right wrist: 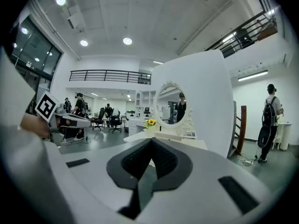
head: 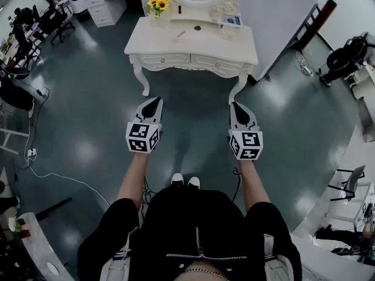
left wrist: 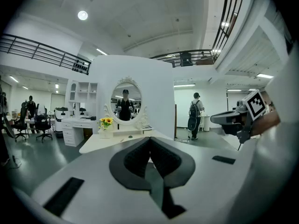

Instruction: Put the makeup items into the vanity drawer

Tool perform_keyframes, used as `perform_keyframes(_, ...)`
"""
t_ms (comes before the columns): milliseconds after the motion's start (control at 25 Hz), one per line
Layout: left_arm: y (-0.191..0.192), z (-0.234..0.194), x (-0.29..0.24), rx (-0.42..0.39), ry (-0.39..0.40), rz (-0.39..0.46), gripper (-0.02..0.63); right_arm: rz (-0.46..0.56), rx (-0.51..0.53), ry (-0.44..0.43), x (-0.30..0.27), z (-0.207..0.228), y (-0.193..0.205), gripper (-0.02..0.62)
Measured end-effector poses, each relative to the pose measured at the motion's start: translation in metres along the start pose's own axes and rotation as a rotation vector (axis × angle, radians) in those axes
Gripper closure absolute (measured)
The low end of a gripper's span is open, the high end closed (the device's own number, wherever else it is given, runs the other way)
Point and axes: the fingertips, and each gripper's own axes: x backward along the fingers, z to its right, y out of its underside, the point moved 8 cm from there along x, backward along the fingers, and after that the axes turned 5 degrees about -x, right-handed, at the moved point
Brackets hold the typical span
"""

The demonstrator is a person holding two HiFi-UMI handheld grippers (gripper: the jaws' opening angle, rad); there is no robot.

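A white vanity table (head: 193, 44) with an oval mirror stands on the grey floor ahead of me. On its top lie a thin stick (head: 180, 34), a small dark item (head: 197, 27) and a flat box (head: 232, 20). The two front drawers (head: 160, 59) look closed. My left gripper (head: 156, 100) and right gripper (head: 234, 105) hover side by side short of the table's front edge, both shut and holding nothing. In the left gripper view the jaws (left wrist: 150, 139) meet in front of the vanity (left wrist: 110, 141). The right gripper view shows the same, with the jaws (right wrist: 151, 142) closed together.
A vase of sunflowers (head: 157, 6) stands at the vanity's back left. A white partition wall (head: 281, 10) rises behind it, with a dark post (head: 313, 22) at its right. Office chairs (head: 55, 22) and a cable (head: 41, 168) lie to the left. A person with a backpack (left wrist: 194, 115) stands far off.
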Motion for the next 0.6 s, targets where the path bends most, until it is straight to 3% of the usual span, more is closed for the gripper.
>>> perform_keyframes(600, 0.003, 0.013, -0.002, 0.004, -0.010, -0.008, 0.584, 0.014, -0.007, -0.058, -0.006, 0.004, 0.007, 0.589)
